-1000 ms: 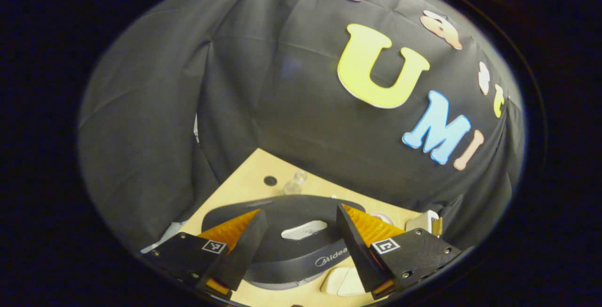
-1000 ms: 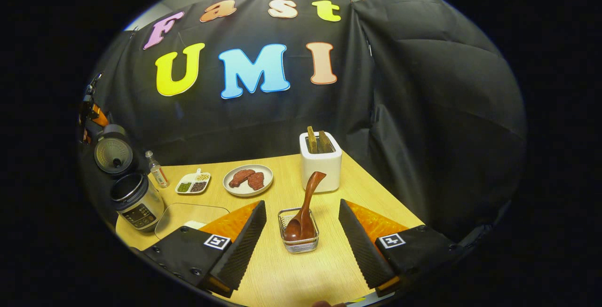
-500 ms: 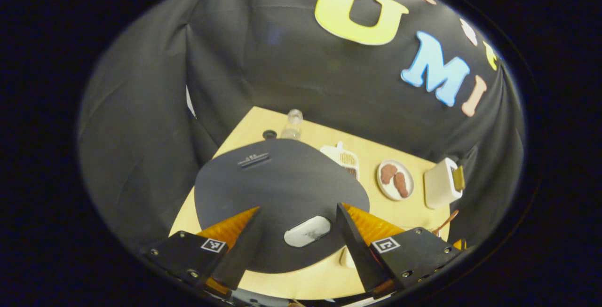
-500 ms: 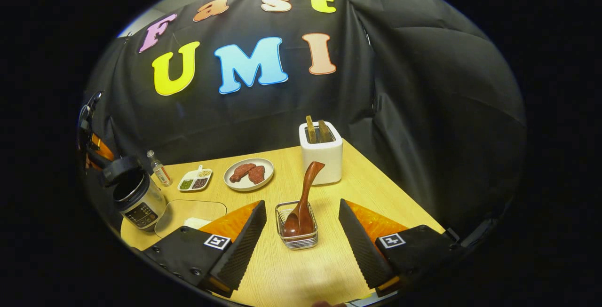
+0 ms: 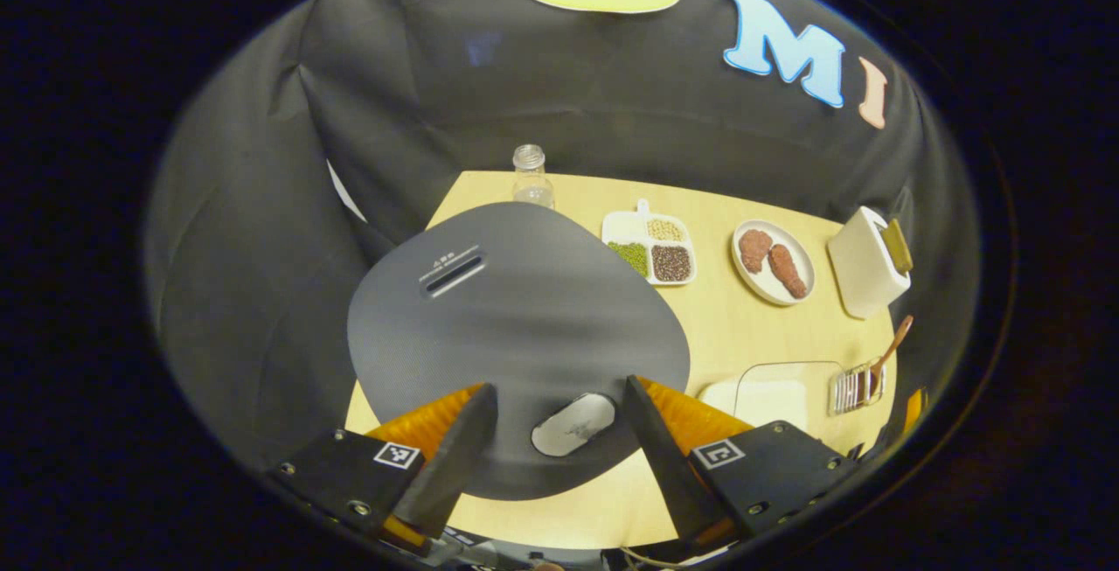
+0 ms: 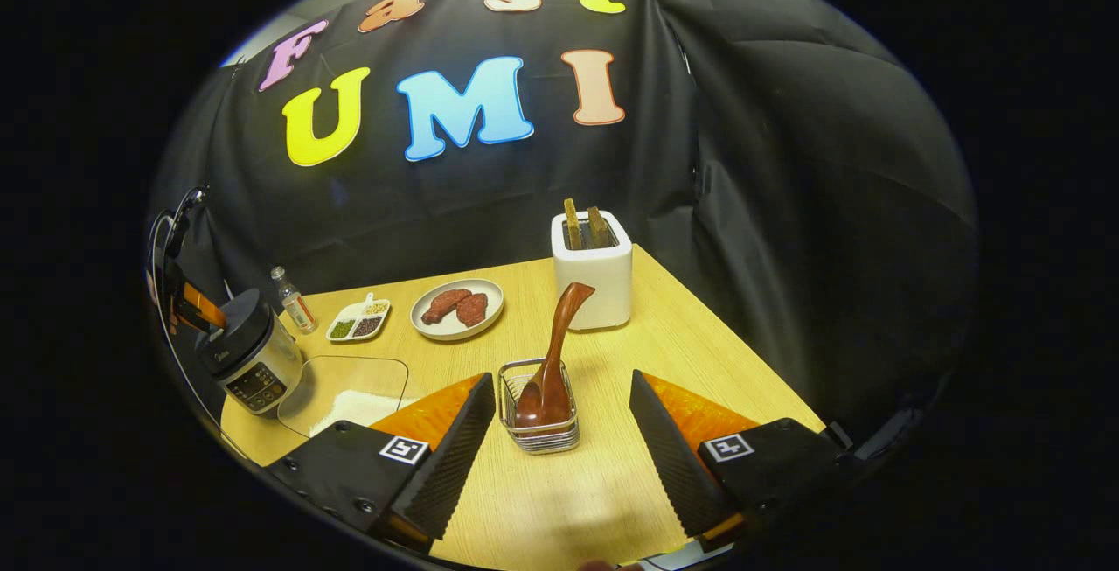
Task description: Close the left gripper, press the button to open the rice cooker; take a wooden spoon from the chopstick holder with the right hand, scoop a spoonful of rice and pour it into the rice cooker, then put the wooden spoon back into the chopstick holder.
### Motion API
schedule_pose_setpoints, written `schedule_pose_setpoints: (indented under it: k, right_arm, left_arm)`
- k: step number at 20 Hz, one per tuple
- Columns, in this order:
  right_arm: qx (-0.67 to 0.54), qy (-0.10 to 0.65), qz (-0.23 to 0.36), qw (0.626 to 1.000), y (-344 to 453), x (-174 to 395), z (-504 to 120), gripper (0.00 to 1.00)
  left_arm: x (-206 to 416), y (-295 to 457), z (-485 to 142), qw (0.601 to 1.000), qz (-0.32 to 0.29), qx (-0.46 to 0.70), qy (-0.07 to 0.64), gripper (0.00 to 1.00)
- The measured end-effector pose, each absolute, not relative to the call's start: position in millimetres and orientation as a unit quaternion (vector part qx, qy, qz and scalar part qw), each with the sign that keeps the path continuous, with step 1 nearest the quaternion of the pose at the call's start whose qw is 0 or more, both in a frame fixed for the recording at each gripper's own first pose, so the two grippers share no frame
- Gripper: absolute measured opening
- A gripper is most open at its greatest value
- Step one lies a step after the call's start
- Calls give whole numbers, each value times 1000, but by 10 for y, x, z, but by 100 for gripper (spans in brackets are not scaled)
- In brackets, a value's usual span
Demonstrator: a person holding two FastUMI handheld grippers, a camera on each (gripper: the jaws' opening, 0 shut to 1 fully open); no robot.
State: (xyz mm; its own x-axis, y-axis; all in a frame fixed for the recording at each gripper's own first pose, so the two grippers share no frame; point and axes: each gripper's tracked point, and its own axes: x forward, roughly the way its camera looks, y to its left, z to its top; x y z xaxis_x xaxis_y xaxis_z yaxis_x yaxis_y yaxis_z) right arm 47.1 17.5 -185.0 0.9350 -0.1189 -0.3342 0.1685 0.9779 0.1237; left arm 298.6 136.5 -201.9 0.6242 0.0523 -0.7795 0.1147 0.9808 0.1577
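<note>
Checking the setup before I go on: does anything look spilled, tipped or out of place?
Nothing stands out. The cooker is upright with its lid shut, the spoon leans in its holder, and the rice lies inside its tray.

**Lighting and picture quality, both gripper views**

You see a dim booth: light falls from above, brightest on the wooden table (image 6: 612, 483), while the black cloth wall (image 6: 787, 204) sinks into shadow. The rice cooker lid (image 5: 516, 309) shows a soft sheen. The wooden spoon (image 6: 551, 361) casts a faint shadow. Fisheye bending curves straight edges near each rim, where detail softens and darkens.
</note>
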Motion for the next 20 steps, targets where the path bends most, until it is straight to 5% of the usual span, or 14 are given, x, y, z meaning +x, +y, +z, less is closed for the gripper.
schedule_pose_setpoints:
  k: [14,20]
  right_arm:
    - [70,163,-7,984,20,477,-1794,98]
    - [62,160,13,985,-305,377,-1686,98]
  left_arm:
    - [3001,1398,-2032,919,-8,109,378,96]
    - [2417,964,-1764,940,-5,82,332,92]
